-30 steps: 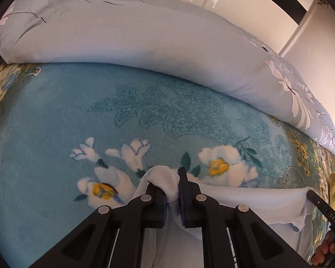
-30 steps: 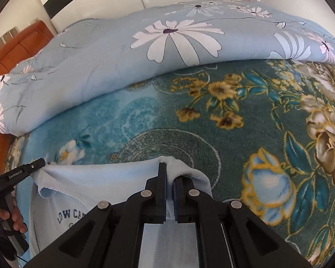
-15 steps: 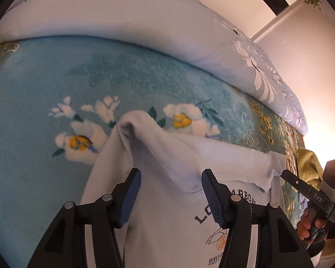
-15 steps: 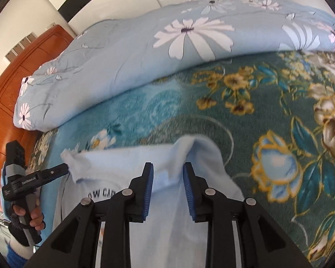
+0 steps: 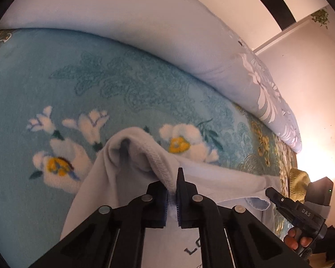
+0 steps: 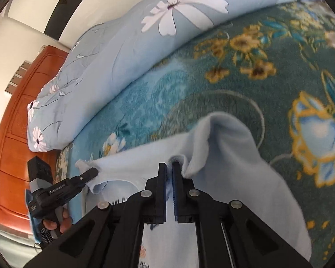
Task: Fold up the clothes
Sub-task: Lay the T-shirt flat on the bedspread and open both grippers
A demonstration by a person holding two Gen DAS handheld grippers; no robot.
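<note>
**Two claws clamped on one shirt edge**

Both pinch the pale blue shirt (image 5: 127, 178) lying on the floral blanket (image 5: 55, 78): left gripper (image 5: 172, 192) and right gripper (image 6: 169, 178), jaws having just closed on cloth. Next, seemingly, lift and carry the edge over evenly.

Ahead of the matt black plastic left gripper (image 5: 172, 192), the pale blue garment (image 5: 131, 169) looked soft knit cloth on a fuzzy fleece blanket (image 5: 55, 78); beyond lay a smooth cotton duvet (image 5: 122, 22).

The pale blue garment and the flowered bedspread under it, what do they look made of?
Pale blue garment: soft matte knit, probably cotton jersey or fleece; its ribbed hem and limp folds suggest so. Flowered bedspread: plush, fuzzy pile, likely synthetic fleece; the printed flowers' edges look blurred.
</note>
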